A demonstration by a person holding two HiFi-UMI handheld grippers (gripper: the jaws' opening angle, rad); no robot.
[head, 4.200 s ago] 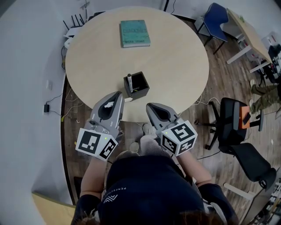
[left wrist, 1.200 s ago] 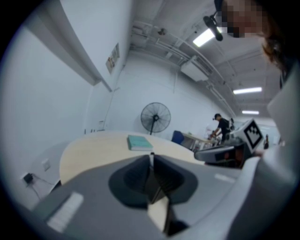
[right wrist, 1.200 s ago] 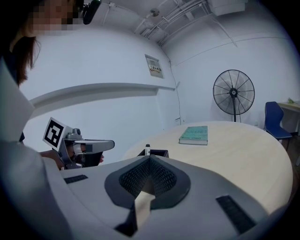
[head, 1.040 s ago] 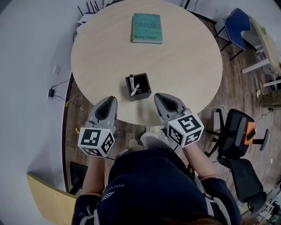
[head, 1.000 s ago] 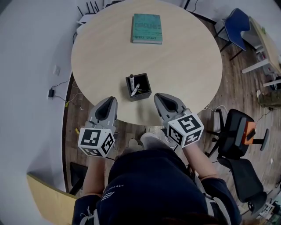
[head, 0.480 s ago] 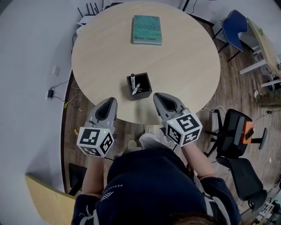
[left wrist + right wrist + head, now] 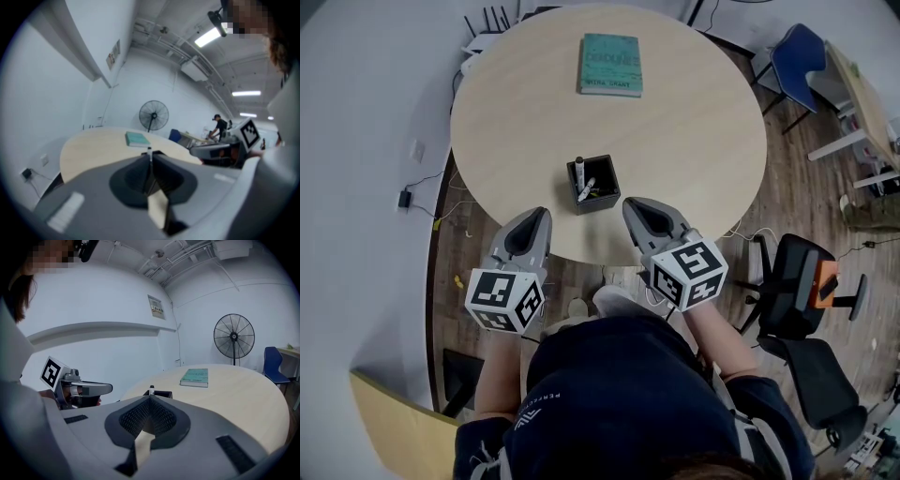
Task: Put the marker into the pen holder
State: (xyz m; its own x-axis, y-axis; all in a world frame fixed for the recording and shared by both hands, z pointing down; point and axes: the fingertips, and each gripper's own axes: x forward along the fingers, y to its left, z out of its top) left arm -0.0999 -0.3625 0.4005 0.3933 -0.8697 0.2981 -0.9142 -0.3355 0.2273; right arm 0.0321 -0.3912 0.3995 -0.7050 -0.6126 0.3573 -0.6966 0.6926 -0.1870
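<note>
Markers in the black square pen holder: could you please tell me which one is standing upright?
The dark-capped white marker in the far left corner of the black square pen holder stands upright; the other marker leans diagonally across the inside.

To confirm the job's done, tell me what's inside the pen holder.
In the pen holder: an upright marker in one corner, a leaning marker across it. Its walls hide their lower ends.
</note>
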